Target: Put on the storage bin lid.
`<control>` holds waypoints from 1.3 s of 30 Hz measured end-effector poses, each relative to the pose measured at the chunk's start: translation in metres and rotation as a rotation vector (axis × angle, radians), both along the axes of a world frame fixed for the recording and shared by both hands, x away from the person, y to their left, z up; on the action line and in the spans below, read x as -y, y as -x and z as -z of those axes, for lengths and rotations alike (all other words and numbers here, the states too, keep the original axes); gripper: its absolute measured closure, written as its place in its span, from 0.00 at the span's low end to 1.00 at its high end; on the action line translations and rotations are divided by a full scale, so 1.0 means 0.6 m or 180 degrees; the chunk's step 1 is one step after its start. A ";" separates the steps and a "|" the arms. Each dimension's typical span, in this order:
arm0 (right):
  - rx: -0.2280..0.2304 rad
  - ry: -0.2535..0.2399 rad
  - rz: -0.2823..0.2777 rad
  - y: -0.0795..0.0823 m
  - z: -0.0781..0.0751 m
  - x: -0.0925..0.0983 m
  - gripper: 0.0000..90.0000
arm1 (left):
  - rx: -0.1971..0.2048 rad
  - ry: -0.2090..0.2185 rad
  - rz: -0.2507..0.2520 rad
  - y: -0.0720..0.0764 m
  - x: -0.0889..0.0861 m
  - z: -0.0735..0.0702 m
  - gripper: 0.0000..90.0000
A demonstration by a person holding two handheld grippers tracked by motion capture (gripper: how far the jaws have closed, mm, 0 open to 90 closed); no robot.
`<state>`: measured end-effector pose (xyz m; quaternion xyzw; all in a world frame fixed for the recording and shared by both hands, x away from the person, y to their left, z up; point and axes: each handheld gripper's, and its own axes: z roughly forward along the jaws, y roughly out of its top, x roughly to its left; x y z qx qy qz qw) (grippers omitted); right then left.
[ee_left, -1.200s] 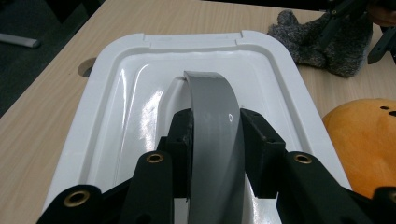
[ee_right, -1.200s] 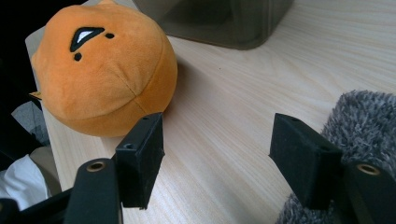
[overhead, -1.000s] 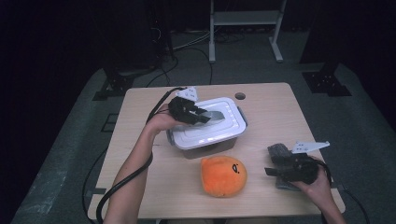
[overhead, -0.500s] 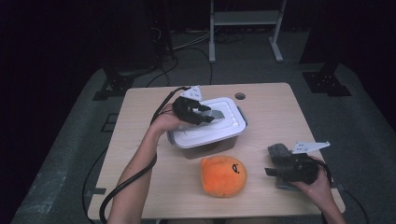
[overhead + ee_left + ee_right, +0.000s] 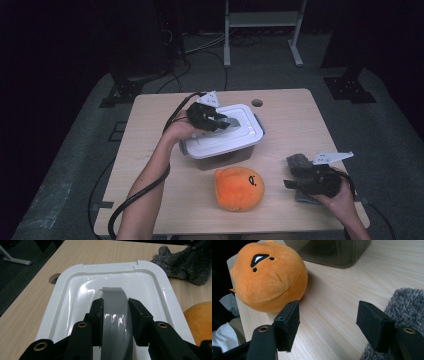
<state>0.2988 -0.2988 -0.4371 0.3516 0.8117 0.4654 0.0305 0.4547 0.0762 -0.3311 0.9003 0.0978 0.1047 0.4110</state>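
Observation:
A white lid (image 5: 235, 142) covers a clear plastic box (image 5: 332, 252) at the table's middle. My left gripper (image 5: 220, 121) lies over the lid from its left. Its jaws have just been closing and now press on the lid's grey handle (image 5: 113, 305) from both sides, as the left gripper (image 5: 115, 312) view shows. An orange plush ball (image 5: 239, 187) with a face sits in front of the box. At the front right my right gripper (image 5: 292, 182) rests low over the wood, open. In the right gripper (image 5: 328, 315) view nothing is between the jaws, and the plush (image 5: 267, 277) lies just beyond its left jaw.
A grey fuzzy cloth (image 5: 299, 162) lies under and beside the right gripper, also seen as the grey cloth (image 5: 407, 307) at the right jaw. The table (image 5: 300, 120) has a round hole (image 5: 257, 103) at the back. Cables trail off both grippers.
The left gripper has shifted slightly over the lid's handle. The right gripper, the plush and the box have kept their places.

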 end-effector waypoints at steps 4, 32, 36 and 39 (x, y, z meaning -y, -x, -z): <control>-0.0009 0.0002 0.0001 0.000 0.000 0.000 0.38 | 0.0005 -0.0029 0.0009 -0.001 0.000 -0.001 0.74; -0.0014 0.0000 0.0017 -0.002 0.003 0.003 0.38 | 0.0140 0.0032 -0.0124 0.016 -0.042 -0.047 0.74; -0.0015 -0.0001 0.0018 -0.002 0.003 0.003 0.38 | 0.0129 0.0083 -0.0170 0.024 -0.054 -0.054 0.74; -0.0007 -0.0002 0.0026 -0.003 0.002 0.004 0.38 | 0.0130 0.0102 -0.0180 0.029 -0.064 -0.059 0.74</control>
